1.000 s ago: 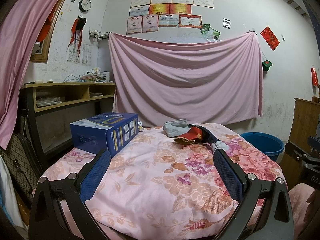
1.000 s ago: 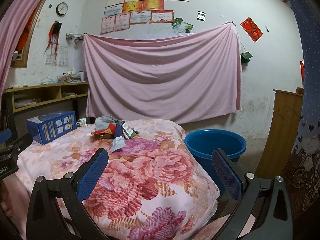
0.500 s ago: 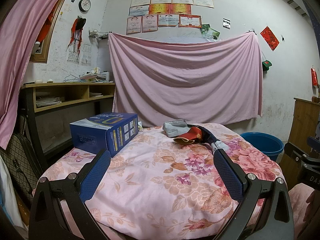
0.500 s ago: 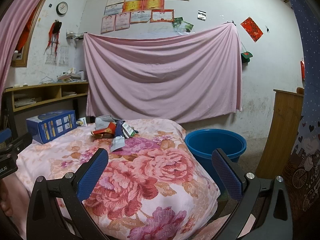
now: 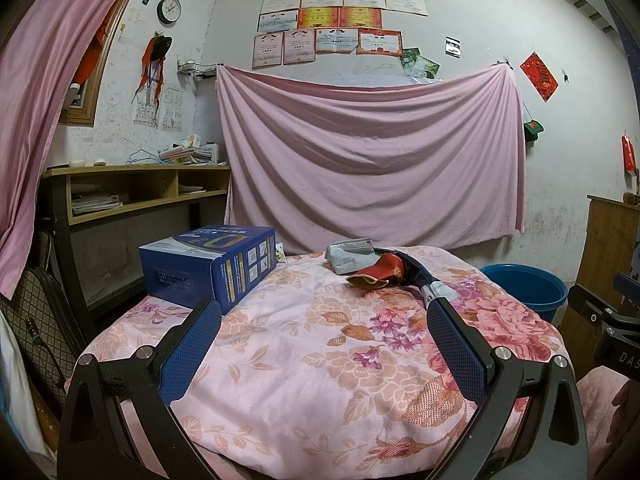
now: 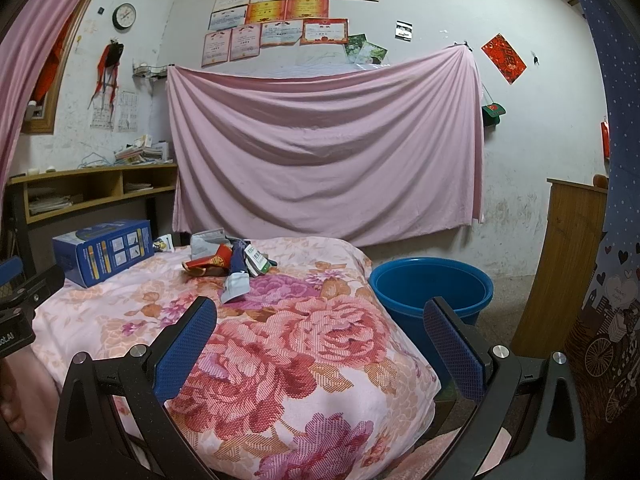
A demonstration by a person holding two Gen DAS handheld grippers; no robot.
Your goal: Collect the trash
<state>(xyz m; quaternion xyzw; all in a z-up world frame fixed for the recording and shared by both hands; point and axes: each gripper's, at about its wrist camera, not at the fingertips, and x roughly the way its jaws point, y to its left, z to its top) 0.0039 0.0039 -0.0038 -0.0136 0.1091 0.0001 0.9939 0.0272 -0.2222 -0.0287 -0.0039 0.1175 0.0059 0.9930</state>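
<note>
We've collected nothing yet: left gripper (image 5: 324, 316) & right gripper (image 6: 320, 316) w/ fingers spread, holding nothing, trash pile (image 6: 228, 260) lies on the bed (image 6: 304, 344) beside the blue bucket (image 6: 432, 284), which looks empty.

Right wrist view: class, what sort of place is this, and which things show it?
Probably a lived-in bedroom or study: a floral pink quilt over a bed or table, framed certificates on the white wall, and a wooden shelf desk holding papers.
</note>
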